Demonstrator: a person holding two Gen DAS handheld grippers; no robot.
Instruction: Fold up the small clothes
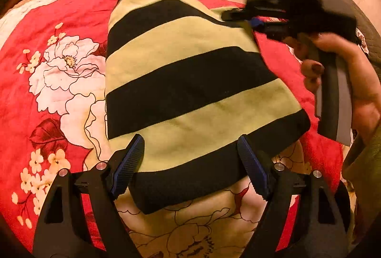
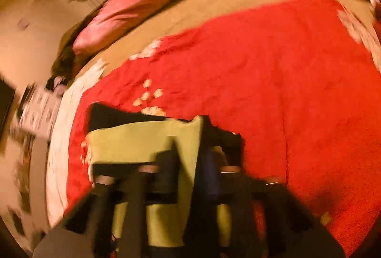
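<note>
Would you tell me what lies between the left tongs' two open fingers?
In the left wrist view, the striped garment lies on the bedspread between the left tongs, untouched.

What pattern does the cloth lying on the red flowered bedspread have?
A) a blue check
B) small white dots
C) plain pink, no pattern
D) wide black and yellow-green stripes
D: the cloth shows broad black bands alternating with yellow-green ones, spread flat on the red bedspread.
</note>
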